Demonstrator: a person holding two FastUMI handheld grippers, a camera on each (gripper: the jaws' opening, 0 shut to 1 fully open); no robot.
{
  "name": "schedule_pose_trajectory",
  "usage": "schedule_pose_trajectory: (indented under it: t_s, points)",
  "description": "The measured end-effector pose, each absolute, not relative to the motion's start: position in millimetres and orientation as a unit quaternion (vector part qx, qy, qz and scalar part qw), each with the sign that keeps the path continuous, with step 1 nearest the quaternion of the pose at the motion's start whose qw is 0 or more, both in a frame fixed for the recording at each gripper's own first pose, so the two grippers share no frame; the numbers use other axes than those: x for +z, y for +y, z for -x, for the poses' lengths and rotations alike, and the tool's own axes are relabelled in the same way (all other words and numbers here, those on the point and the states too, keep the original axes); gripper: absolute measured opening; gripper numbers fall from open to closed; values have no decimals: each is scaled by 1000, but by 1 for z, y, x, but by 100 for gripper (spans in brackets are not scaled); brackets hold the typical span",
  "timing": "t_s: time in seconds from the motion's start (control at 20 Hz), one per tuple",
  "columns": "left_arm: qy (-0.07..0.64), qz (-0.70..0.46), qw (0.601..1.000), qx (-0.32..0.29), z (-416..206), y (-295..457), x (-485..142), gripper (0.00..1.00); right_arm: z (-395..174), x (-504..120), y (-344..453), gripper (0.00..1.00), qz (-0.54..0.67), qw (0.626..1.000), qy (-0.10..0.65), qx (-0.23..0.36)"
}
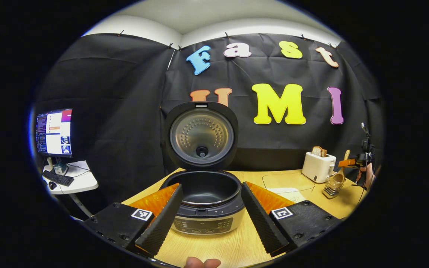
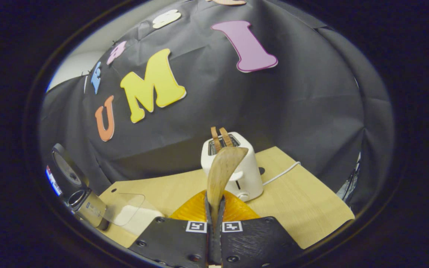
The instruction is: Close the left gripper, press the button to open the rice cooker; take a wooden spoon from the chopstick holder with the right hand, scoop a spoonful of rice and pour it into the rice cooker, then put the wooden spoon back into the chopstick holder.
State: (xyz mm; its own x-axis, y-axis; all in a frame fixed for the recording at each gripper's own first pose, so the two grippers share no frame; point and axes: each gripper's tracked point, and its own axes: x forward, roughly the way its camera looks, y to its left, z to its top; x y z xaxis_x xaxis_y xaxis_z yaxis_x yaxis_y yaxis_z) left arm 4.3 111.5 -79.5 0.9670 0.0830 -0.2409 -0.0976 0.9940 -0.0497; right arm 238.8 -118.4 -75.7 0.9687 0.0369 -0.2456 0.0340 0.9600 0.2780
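Wooden spoon is pinched tight in the right gripper, up w/ its end by the toaster. Left gripper gapes wide at the open rice cooker.

Left gripper jaws spread; right gripper jaws seemingly clamped.

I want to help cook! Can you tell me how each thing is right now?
rice cooker: lid up, pot open.
left gripper: open.
right gripper: shut on the wooden spoon.
chopstick holder: upright beside the toaster.
toaster: bread sticking up.
monitor: switched on.
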Motion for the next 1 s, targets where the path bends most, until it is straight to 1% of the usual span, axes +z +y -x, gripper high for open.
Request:
schedule_pose_trajectory:
  t_s: [0.2, 0.25, 0.45, 0.8, 0.9, 1.0]
  points:
    - [111, 37, 992, 46, -1, 117, -79, 99, -225, -31, -113, 1, -90, 993, 74, -23]
    - [109, 39, 992, 46, -1, 119, -79, 100, -220, -21, -105, 0, -78, 994, 67, -24]
    - [107, 56, 992, 39, 1, 122, -82, 100, -215, 11, -54, 0, -46, 997, 55, -1]
    - [90, 58, 993, 43, 5, 139, -72, 100, -223, 29, 37, 0, -16, 999, 46, 23]
    - [87, 51, 994, 46, 6, 139, -73, 100, -230, 28, 64, 0, 5, 999, 41, 28]
    - [84, 46, 994, 50, 7, 138, -74, 100, -238, 18, 93, 0, 17, 998, 53, 39]
